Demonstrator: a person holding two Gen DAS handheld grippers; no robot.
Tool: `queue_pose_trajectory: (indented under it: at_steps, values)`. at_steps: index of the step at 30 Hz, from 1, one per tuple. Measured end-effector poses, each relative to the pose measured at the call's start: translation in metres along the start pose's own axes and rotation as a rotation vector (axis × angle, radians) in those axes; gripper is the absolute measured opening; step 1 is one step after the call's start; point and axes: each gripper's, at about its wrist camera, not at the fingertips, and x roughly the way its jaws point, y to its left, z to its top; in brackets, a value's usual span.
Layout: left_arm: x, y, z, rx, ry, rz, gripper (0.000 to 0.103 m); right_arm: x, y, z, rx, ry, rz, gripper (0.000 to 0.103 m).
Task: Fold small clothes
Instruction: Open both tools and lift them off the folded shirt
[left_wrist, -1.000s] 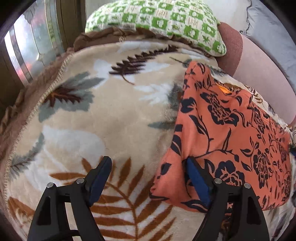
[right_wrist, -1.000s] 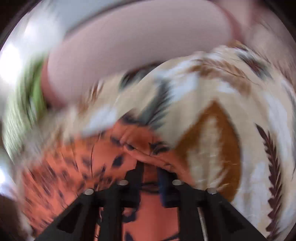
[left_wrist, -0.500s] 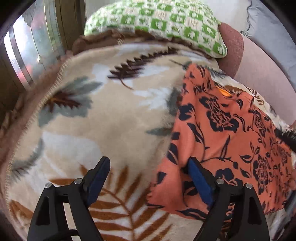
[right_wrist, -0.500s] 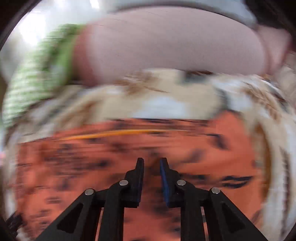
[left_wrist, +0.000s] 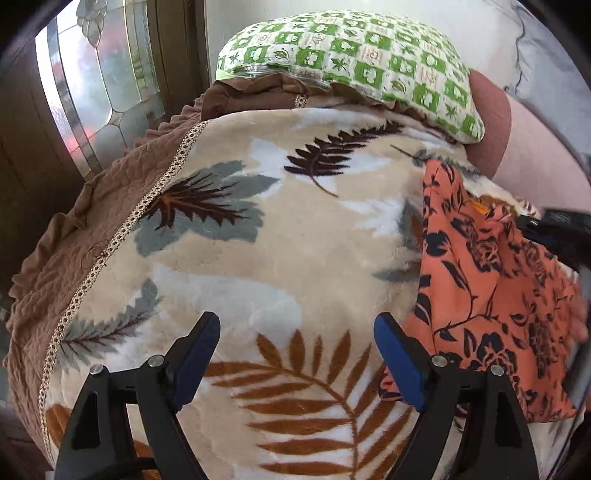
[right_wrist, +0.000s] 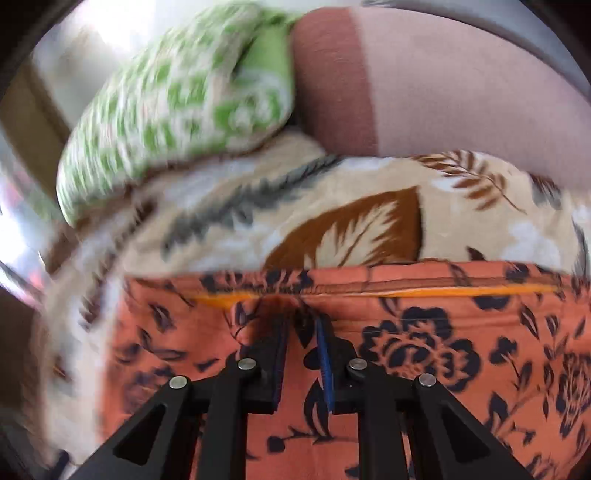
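Note:
An orange garment with dark navy flowers (left_wrist: 491, 295) lies on a beige leaf-print blanket (left_wrist: 277, 240), at the right in the left wrist view. My left gripper (left_wrist: 297, 332) is open and empty above the blanket, its right finger beside the garment's left edge. In the right wrist view my right gripper (right_wrist: 301, 328) is shut on the orange garment (right_wrist: 443, 350), pinching a fold just below its orange-trimmed seam. The right gripper also shows as a dark blur at the right edge of the left wrist view (left_wrist: 554, 236).
A green and white checked pillow (left_wrist: 351, 62) lies at the head of the bed. A pink bolster (left_wrist: 517, 147) runs along the right. A brown quilted bedcover (left_wrist: 74, 240) hangs at the left edge, by a patterned glass door (left_wrist: 92, 85).
My left gripper has drawn back to the left, off the garment's corner. My right gripper has swung across and closed on the garment near its seam.

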Motion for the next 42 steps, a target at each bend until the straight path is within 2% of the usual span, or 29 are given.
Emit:
queue_pose_trajectory:
  at_steps: [4, 5, 7, 11, 14, 16, 18, 21, 22, 23, 25, 27, 29, 32, 36, 37, 38, 39, 42]
  values:
    - [-0.003, 0.009, -0.004, -0.077, 0.057, -0.151, 0.087, -0.060, -0.016, -0.033, -0.016, 0.002, 0.111, 0.019]
    - [-0.003, 0.008, -0.006, -0.082, 0.066, -0.160, 0.087, -0.077, -0.024, -0.049, -0.013, 0.003, 0.135, 0.019]
    - [-0.008, 0.003, -0.015, -0.063, 0.081, -0.160, 0.086, -0.093, -0.034, -0.073, -0.010, 0.005, 0.152, 0.019]
    - [-0.030, -0.020, -0.037, -0.008, 0.086, -0.304, 0.086, -0.132, -0.070, -0.131, 0.069, 0.035, 0.201, 0.019]
    - [-0.031, -0.043, -0.054, 0.014, 0.138, -0.396, 0.086, -0.156, -0.096, -0.170, 0.126, 0.033, 0.219, 0.019]
    - [-0.023, -0.054, -0.063, -0.014, 0.188, -0.425, 0.086, -0.165, -0.115, -0.191, 0.177, 0.038, 0.238, 0.019]
    - [-0.015, -0.059, -0.068, -0.070, 0.221, -0.448, 0.086, -0.172, -0.141, -0.210, 0.291, 0.035, 0.270, 0.020]
    - [-0.005, -0.068, -0.069, -0.101, 0.215, -0.441, 0.086, -0.175, -0.169, -0.226, 0.403, 0.027, 0.252, 0.042]
    - [-0.003, -0.071, -0.067, -0.101, 0.206, -0.431, 0.086, -0.177, -0.174, -0.229, 0.427, 0.005, 0.248, 0.058]
    - [-0.002, -0.074, -0.066, -0.110, 0.185, -0.426, 0.086, -0.177, -0.178, -0.230, 0.444, -0.010, 0.253, 0.061]
    - [0.001, -0.080, -0.064, -0.124, 0.166, -0.455, 0.086, -0.175, -0.178, -0.228, 0.464, -0.017, 0.276, 0.061]
    - [0.007, -0.085, -0.061, -0.155, 0.153, -0.465, 0.086, -0.178, -0.170, -0.225, 0.433, -0.038, 0.280, 0.061]
    - [0.008, -0.087, -0.058, -0.177, 0.112, -0.474, 0.086, -0.184, -0.162, -0.223, 0.387, -0.060, 0.267, 0.061]
    - [0.011, -0.098, -0.054, -0.170, 0.048, -0.478, 0.086, -0.193, -0.162, -0.223, 0.387, -0.086, 0.302, 0.061]
    - [0.018, -0.108, -0.049, -0.152, 0.014, -0.460, 0.073, -0.204, -0.170, -0.228, 0.379, -0.110, 0.289, 0.061]
    - [0.021, -0.109, -0.048, -0.148, 0.013, -0.459, 0.062, -0.208, -0.173, -0.230, 0.375, -0.118, 0.281, 0.061]
    - [0.022, -0.108, -0.047, -0.148, 0.012, -0.467, 0.047, -0.210, -0.176, -0.231, 0.374, -0.122, 0.283, 0.061]
    - [0.025, -0.107, -0.047, -0.155, 0.010, -0.484, 0.038, -0.211, -0.181, -0.232, 0.379, -0.125, 0.287, 0.061]
    - [0.036, -0.102, -0.047, -0.187, 0.016, -0.523, 0.035, -0.215, -0.192, -0.233, 0.403, -0.137, 0.292, 0.061]
